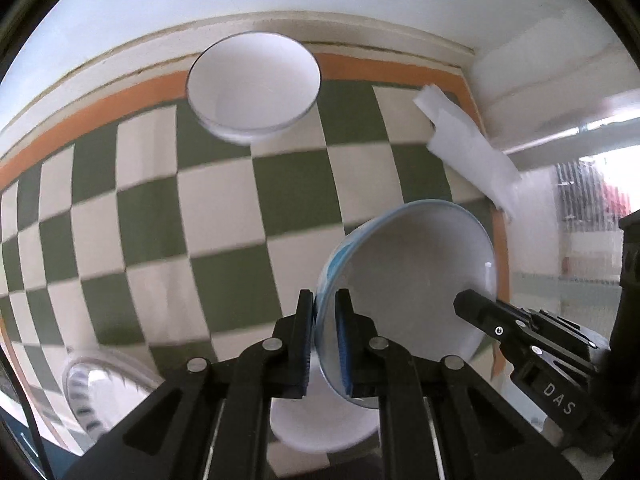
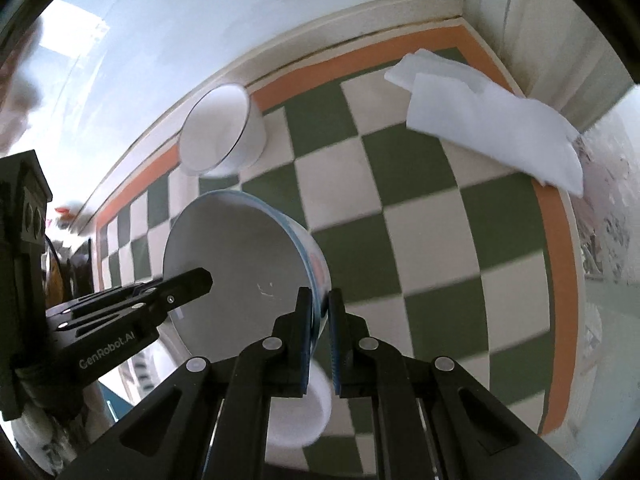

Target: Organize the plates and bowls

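A white bowl with a blue-patterned outside [image 1: 412,276] [image 2: 240,256] hangs tilted above the checkered table, held from both sides. My left gripper [image 1: 325,308] is shut on one side of its rim, one pad inside and one outside. My right gripper [image 2: 320,304] is shut on the opposite rim in the same way. Each wrist view shows the other gripper's fingers [image 1: 492,320] [image 2: 180,288] reaching into the bowl. Directly beneath the held bowl sits a plain white bowl [image 1: 320,432] [image 2: 300,412], partly hidden by the fingers. A second white bowl with a thin dark rim [image 1: 254,84] [image 2: 216,136] stands at the table's far edge.
The green-and-cream checkered cloth [image 1: 160,208] [image 2: 420,220] has an orange border along a white wall. A folded white cloth [image 1: 468,148] [image 2: 492,132] lies near the far right corner. A plate with a striped rim [image 1: 104,392] [image 2: 144,372] sits near the front left edge.
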Motion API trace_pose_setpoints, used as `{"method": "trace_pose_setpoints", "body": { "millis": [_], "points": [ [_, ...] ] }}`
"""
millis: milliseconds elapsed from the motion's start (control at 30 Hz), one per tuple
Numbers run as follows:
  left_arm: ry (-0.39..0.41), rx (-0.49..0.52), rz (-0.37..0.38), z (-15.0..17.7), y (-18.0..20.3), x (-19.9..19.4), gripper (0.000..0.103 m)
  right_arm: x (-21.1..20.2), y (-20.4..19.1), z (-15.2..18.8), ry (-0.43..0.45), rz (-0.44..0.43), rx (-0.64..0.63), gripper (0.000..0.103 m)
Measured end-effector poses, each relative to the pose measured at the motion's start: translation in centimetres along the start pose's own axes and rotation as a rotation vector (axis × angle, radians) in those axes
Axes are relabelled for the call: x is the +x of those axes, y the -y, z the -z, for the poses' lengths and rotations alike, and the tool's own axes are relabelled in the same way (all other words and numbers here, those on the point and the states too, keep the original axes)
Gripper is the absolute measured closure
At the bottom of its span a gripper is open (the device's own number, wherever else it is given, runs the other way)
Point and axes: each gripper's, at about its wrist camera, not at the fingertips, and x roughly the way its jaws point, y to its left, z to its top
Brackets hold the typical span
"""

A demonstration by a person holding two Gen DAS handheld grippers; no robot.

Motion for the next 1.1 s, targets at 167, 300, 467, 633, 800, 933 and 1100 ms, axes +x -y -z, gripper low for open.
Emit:
{"method": "trace_pose_setpoints", "body": {
  "millis": [167, 300, 467, 633, 800, 933, 1100],
  "points": [
    [-0.031, -0.008, 0.022, 3.9, -0.6, -0.9, 0.094, -1.5, -0.8, 4.3, -0.023, -0.008, -0.007, 0.094],
    [-0.047, -0.012, 0.018, 5.9, -1.3, -1.0, 0.094, -0.9, -1.5, 7.6, -0.062, -0.02, -0.007, 0.094],
    [-0.078, -0.008, -0.006, 7.2, -2.1, 0.2, 0.094, 1.1, -1.5, 9.8, -0.104, -0.021, 0.001, 0.094],
    [-0.122, -0.006, -0.023, 7.9, -2.3, 2.1, 0.094, 2.9, -1.0, 10.3, -0.128, -0.003, 0.008, 0.094],
    [-0.134, 0.035, -0.071, 8.2, -1.5, 3.4, 0.094, 3.8, -1.1, 10.4, -0.146, 0.027, -0.013, 0.094],
    [-0.143, 0.05, -0.087, 8.2, -1.1, 4.0, 0.094, 4.5, -0.8, 10.2, -0.166, 0.033, -0.008, 0.094],
    [-0.144, 0.061, -0.111, 8.1, -0.8, 4.6, 0.094, 5.4, -0.9, 10.2, -0.19, 0.04, -0.005, 0.094]
  ]
}}
